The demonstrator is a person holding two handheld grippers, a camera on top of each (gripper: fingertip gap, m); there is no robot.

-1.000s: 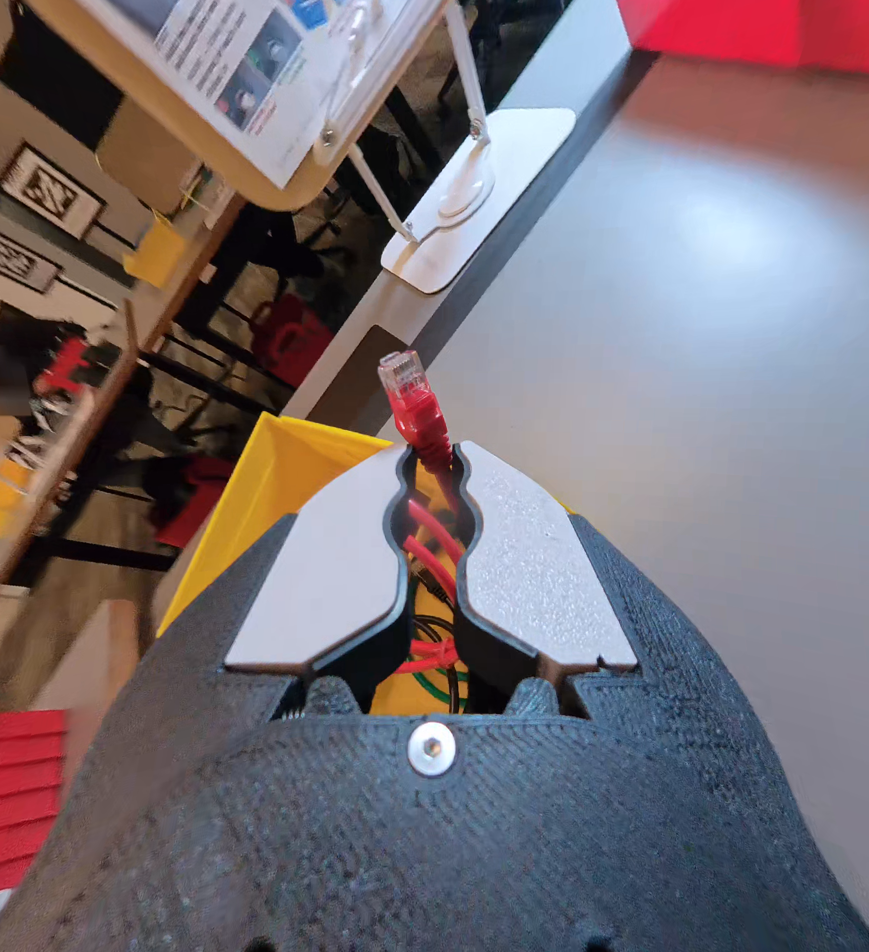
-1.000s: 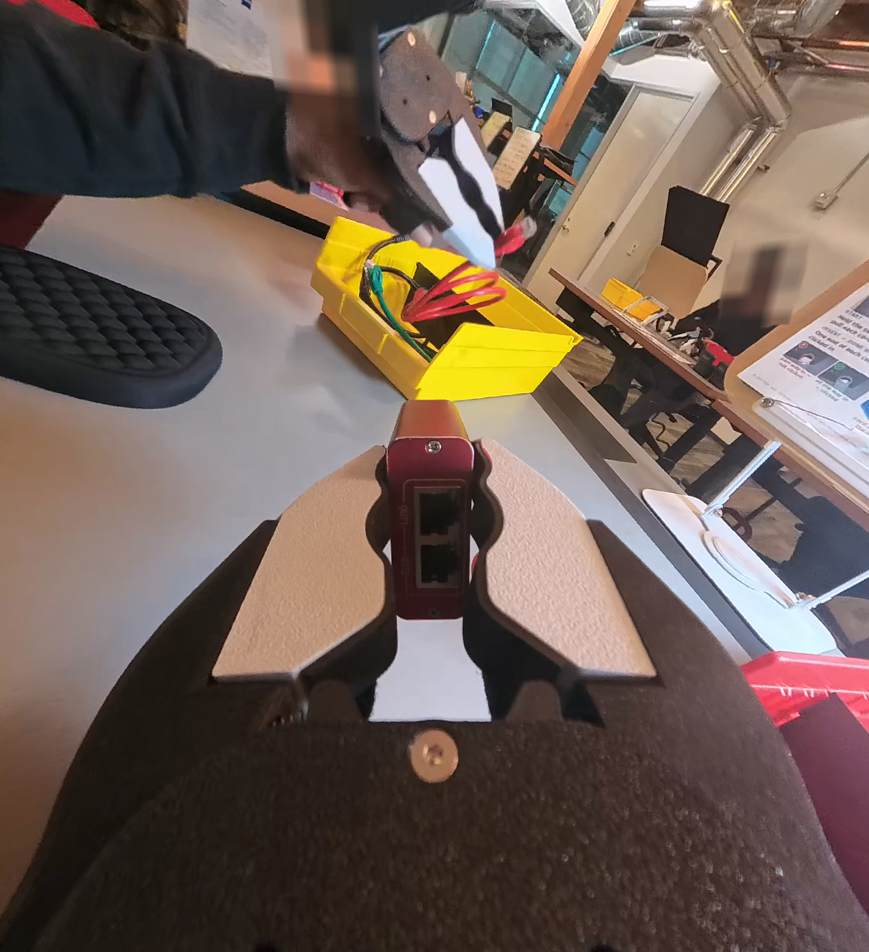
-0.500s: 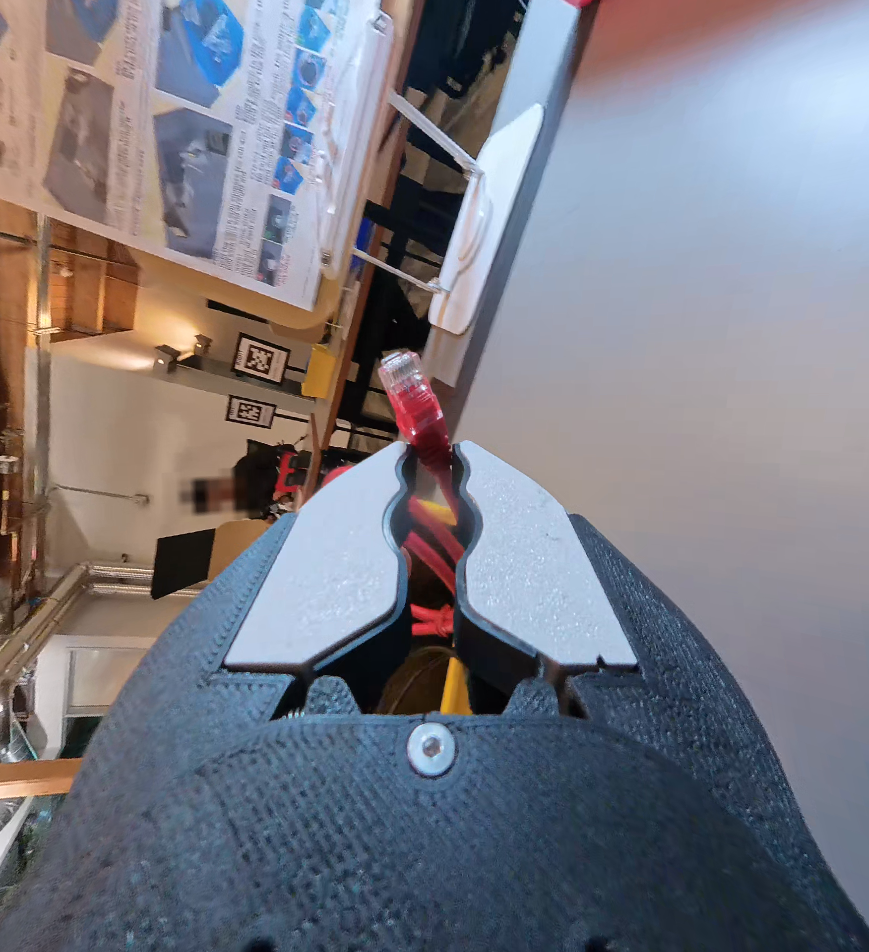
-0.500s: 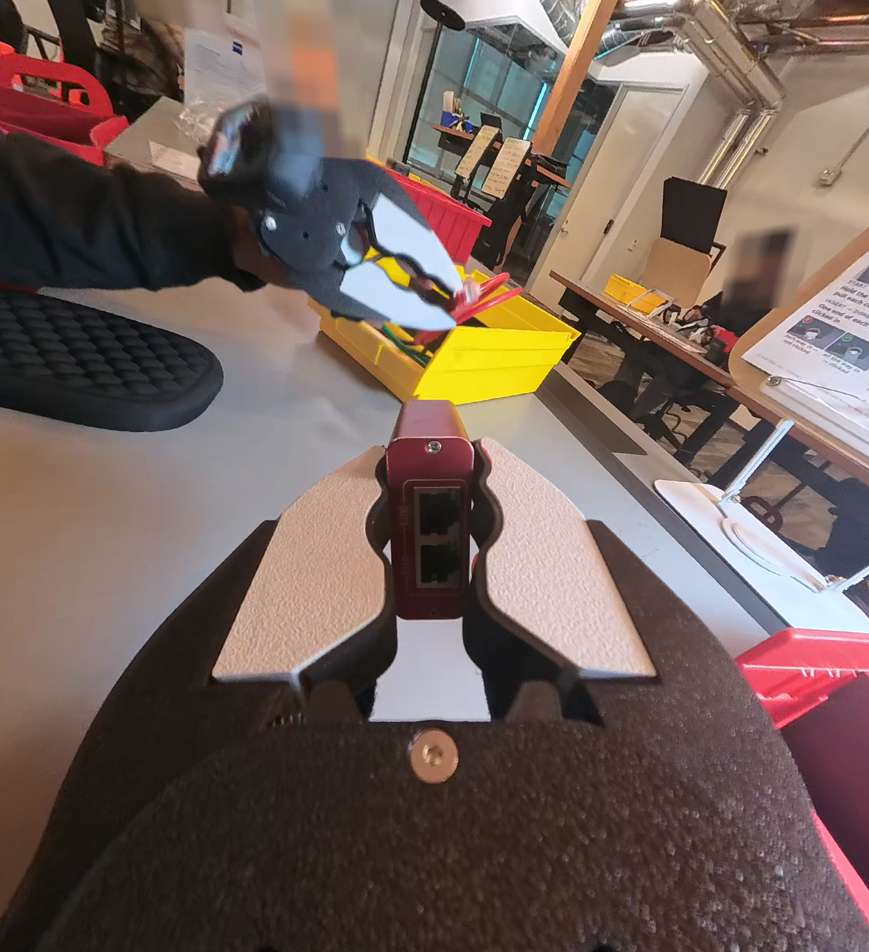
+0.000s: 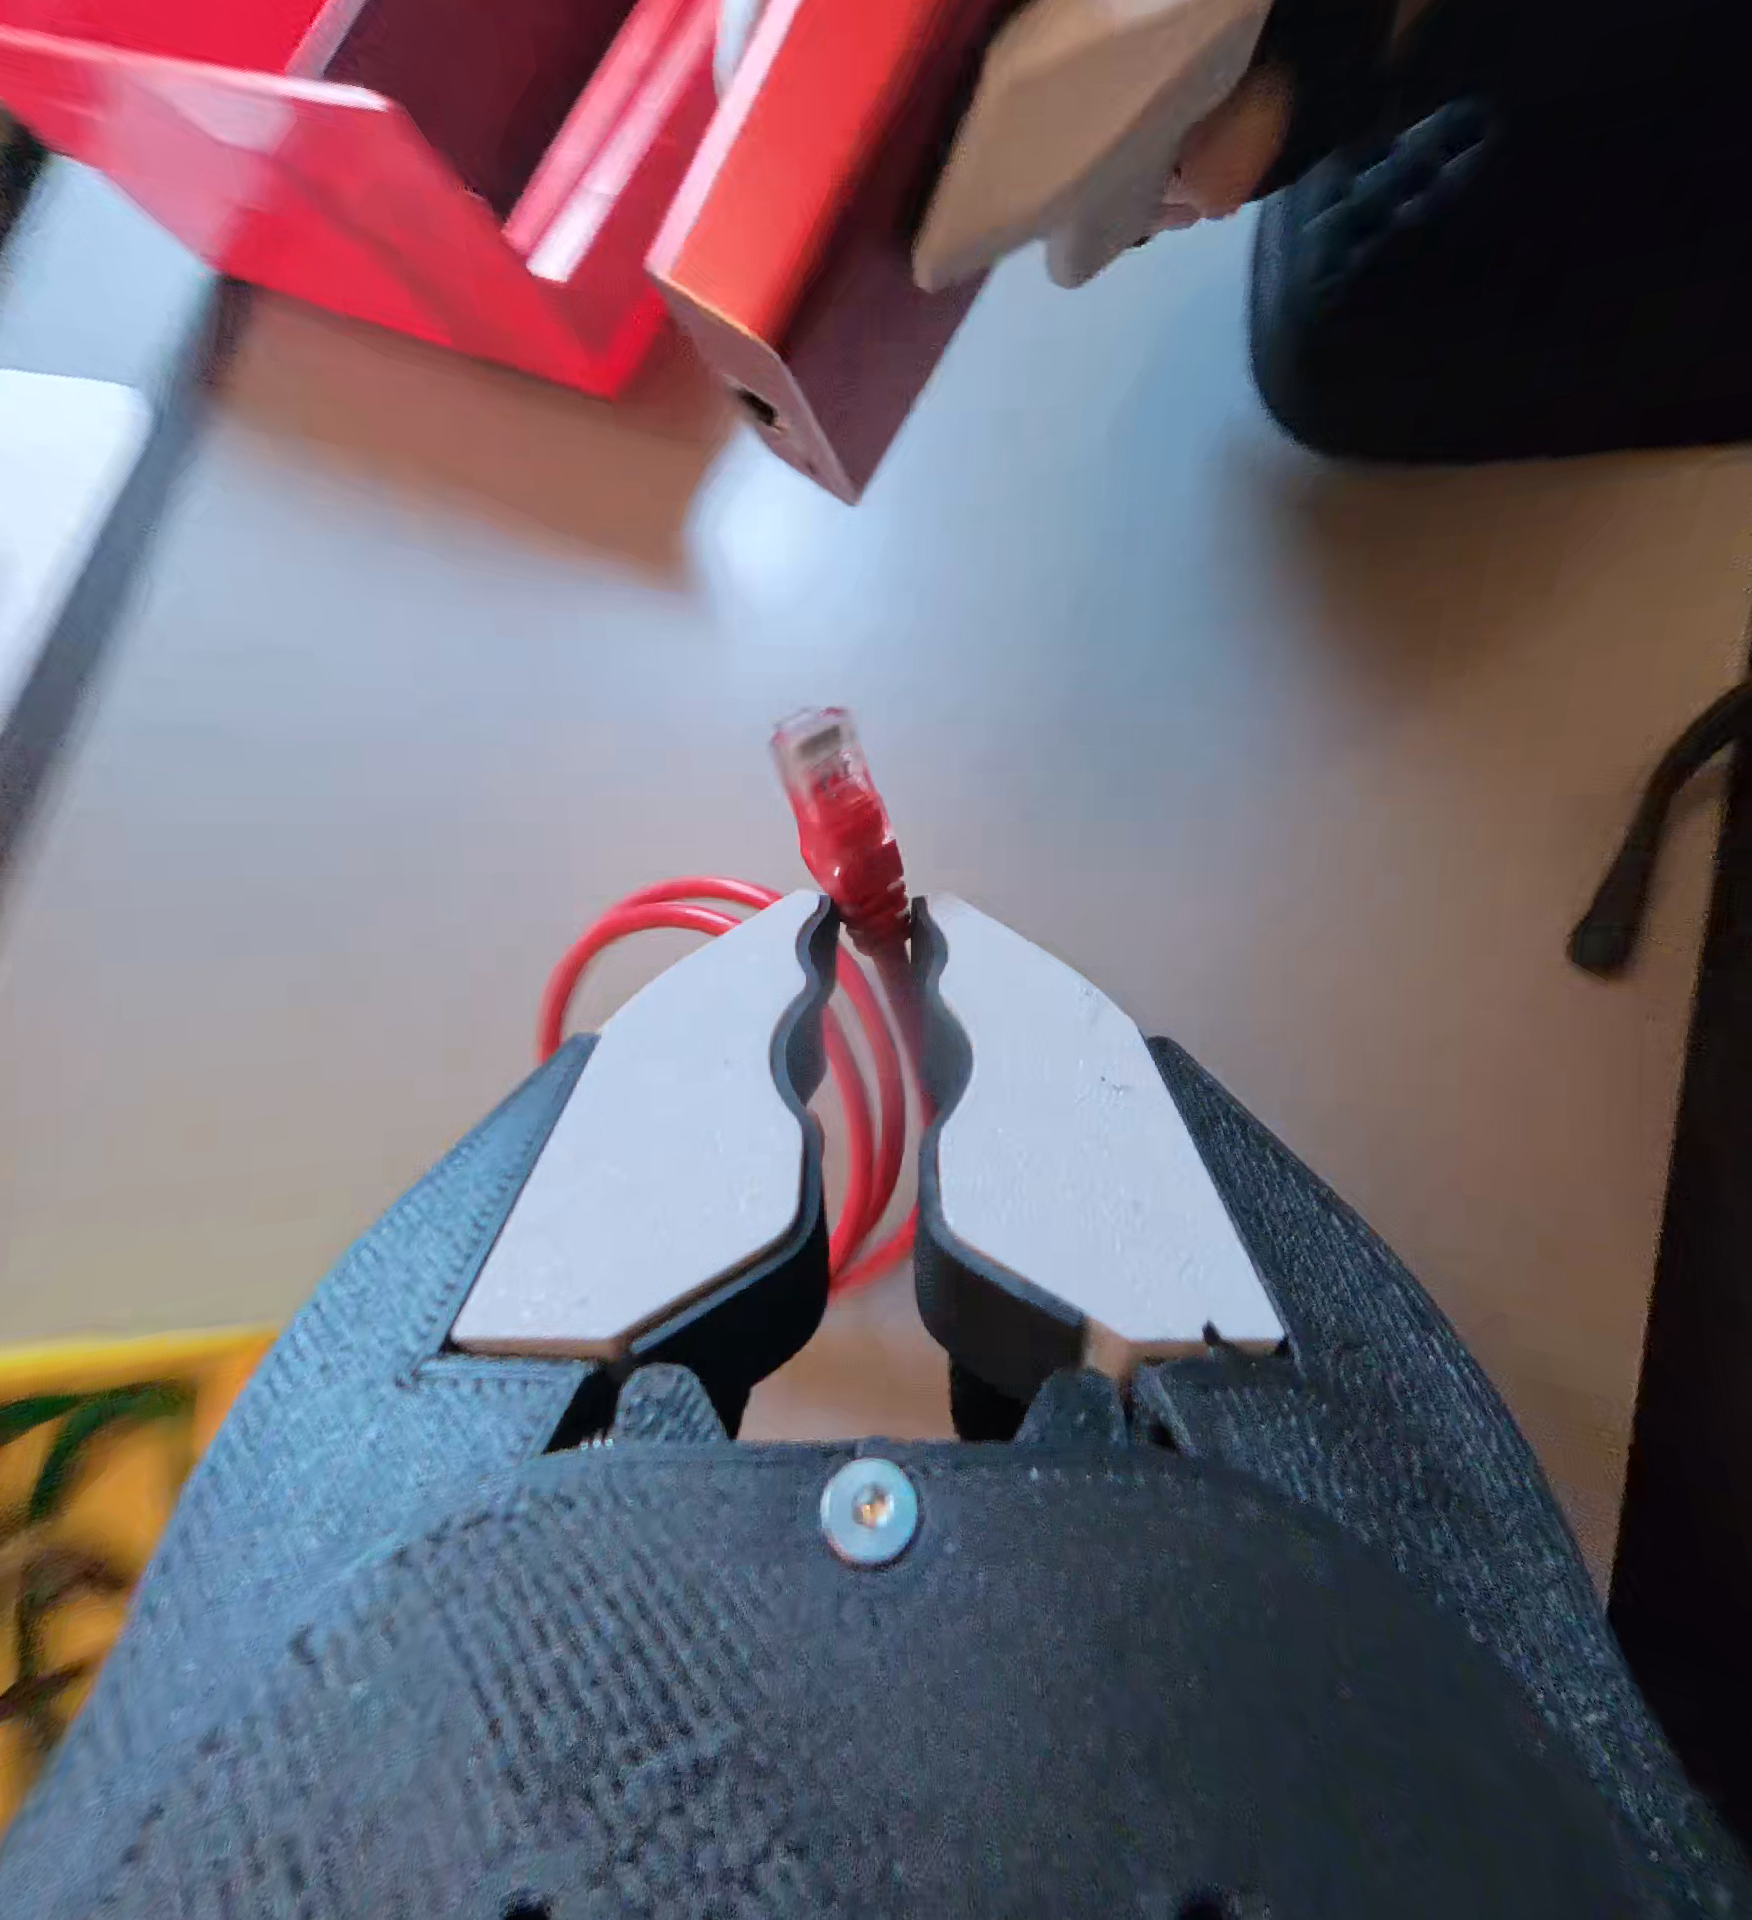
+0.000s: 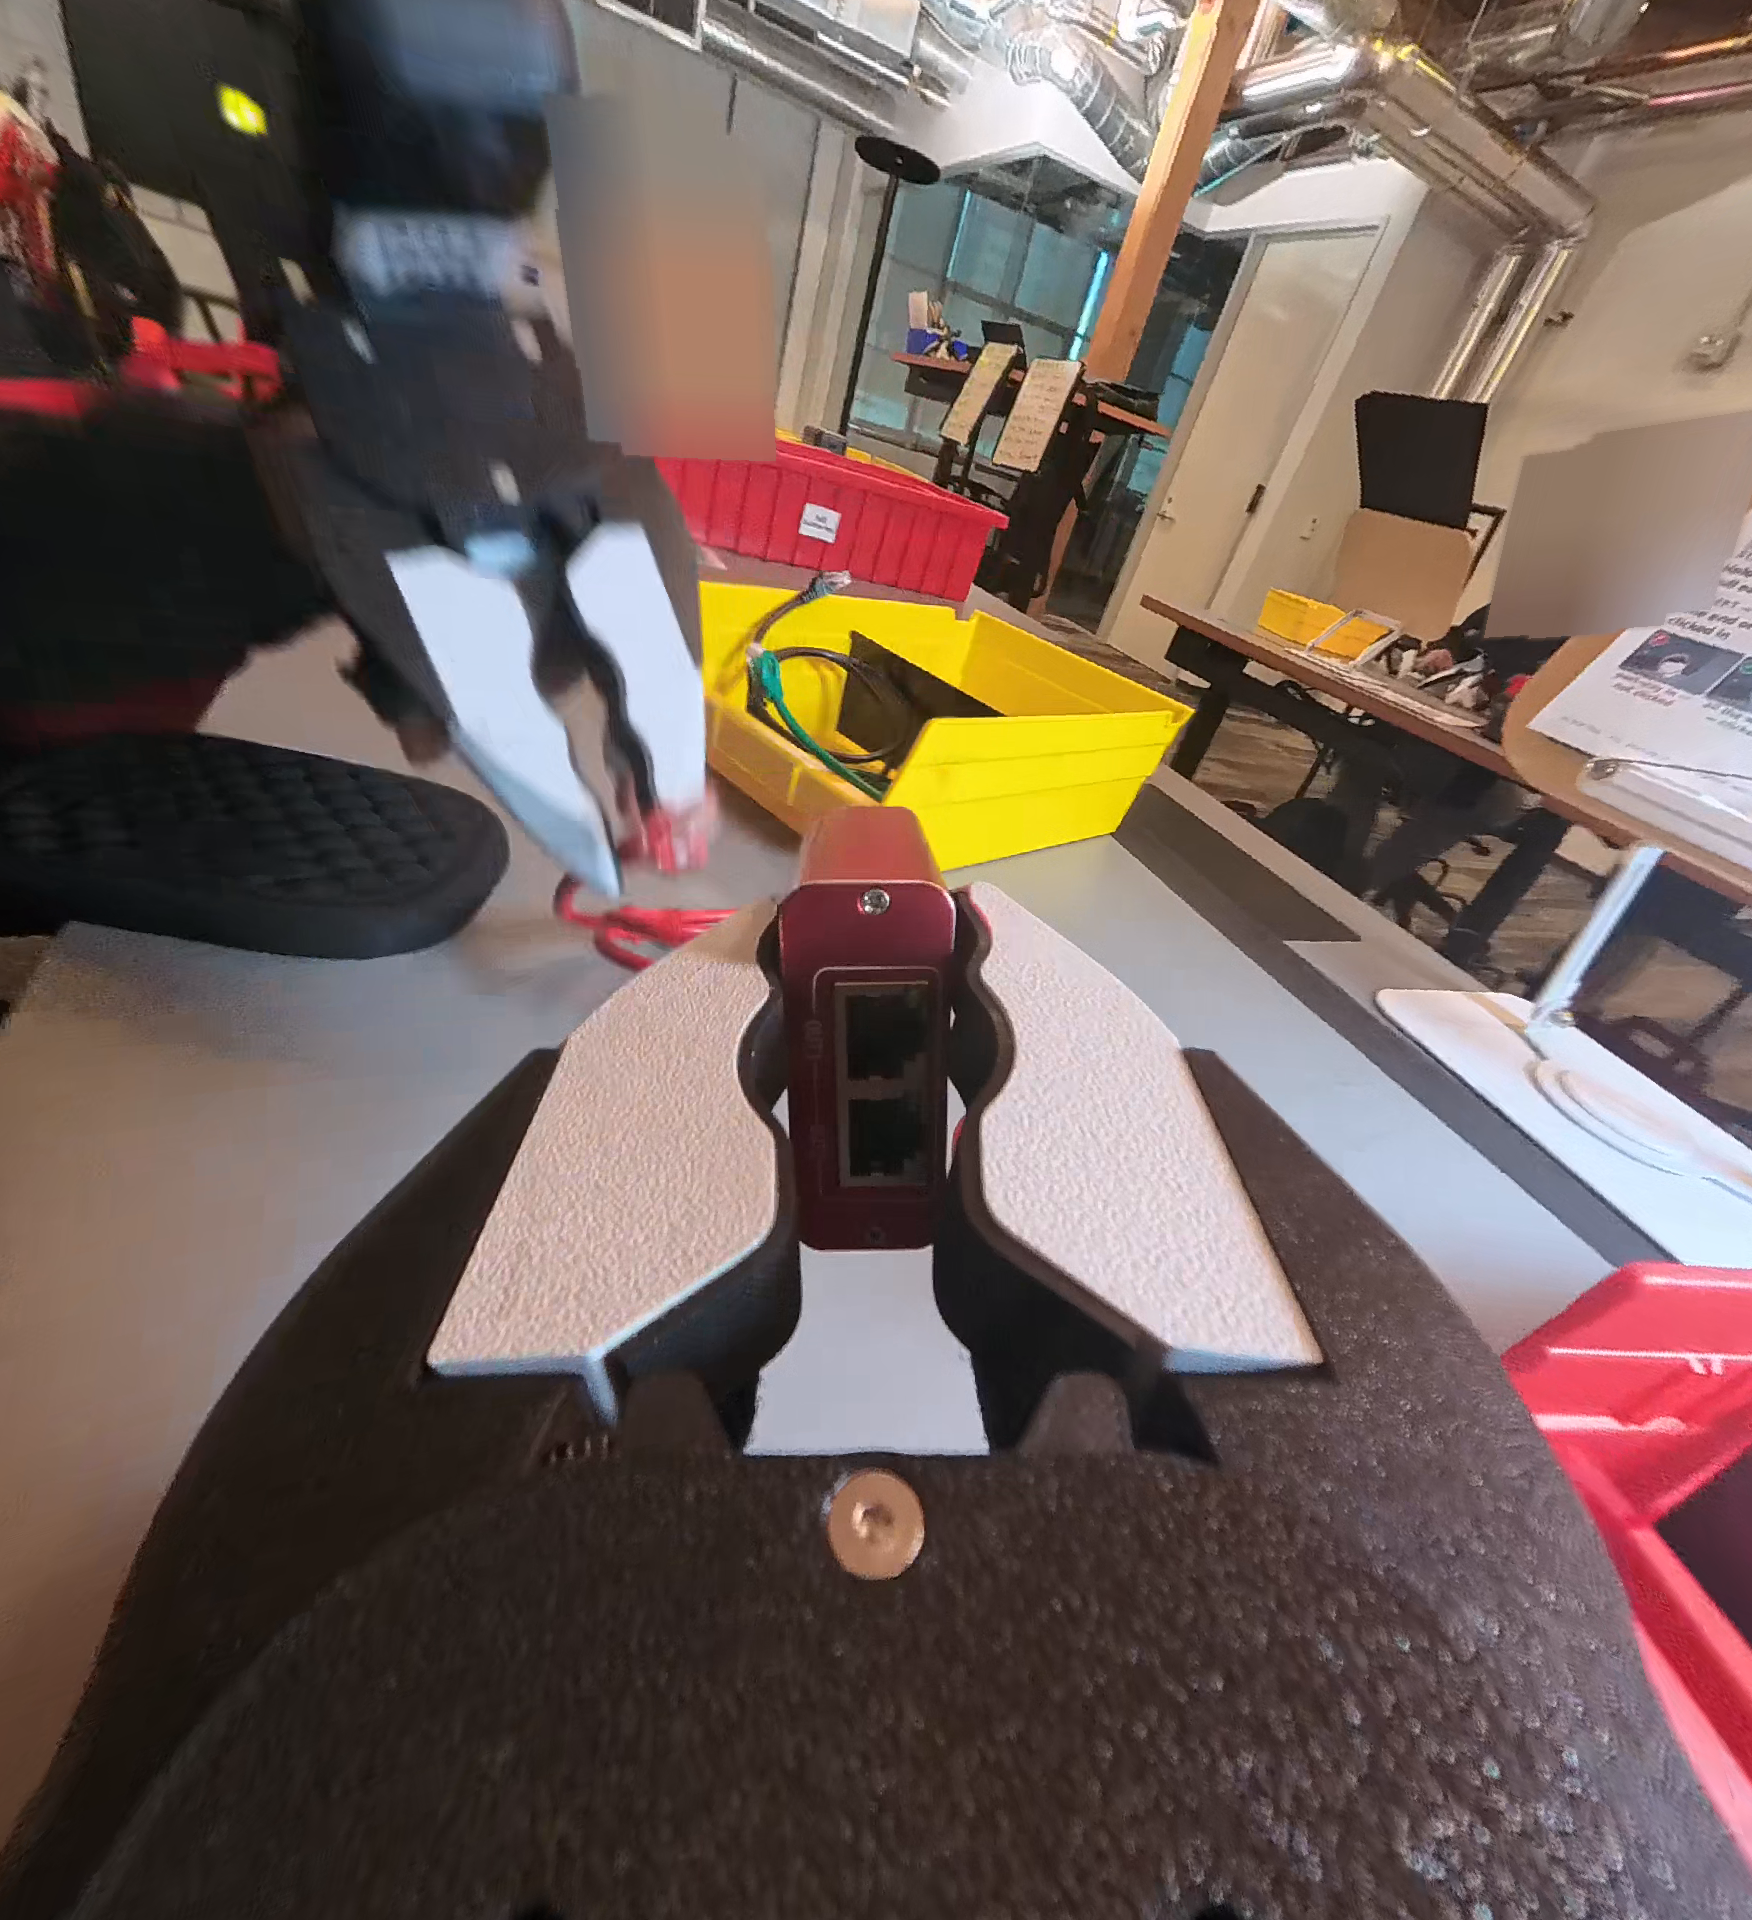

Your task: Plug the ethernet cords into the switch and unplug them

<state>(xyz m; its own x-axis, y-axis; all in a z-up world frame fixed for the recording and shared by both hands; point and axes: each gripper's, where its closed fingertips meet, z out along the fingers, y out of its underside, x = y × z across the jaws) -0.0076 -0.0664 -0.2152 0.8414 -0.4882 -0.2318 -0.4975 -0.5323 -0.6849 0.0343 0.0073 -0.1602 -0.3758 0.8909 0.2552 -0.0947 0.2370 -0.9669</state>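
My left gripper [image 5: 870, 914] is shut on the red ethernet cord [image 5: 846, 821] just behind its clear plug, which points up and forward. The cord's loops [image 5: 643, 914] hang below the jaws over the grey table. My right gripper [image 6: 867, 935] is shut on the dark red switch [image 6: 869, 1060], held upright with two empty ports facing the camera. In the left wrist view the switch [image 5: 799, 312] is ahead and above the plug, held by the right gripper [image 5: 1059, 135]. In the right wrist view the left gripper [image 6: 633, 842] is blurred, just left of and beyond the switch, with the plug [image 6: 669, 831].
A yellow bin [image 6: 997, 707] holding green and black cords [image 6: 799, 707] stands behind the switch. Red bins [image 6: 1682, 1455] sit at the right [image 5: 280, 187]. A black mesh pad [image 6: 186, 842] lies at left. A white stand base [image 6: 1537, 1091] is at the table's right edge. My right fingertips sit around 11 cm from my left ones.
My left gripper has swung from above the yellow bin down towards the switch, carrying the red cord out of the bin. The right gripper holds the switch almost still.
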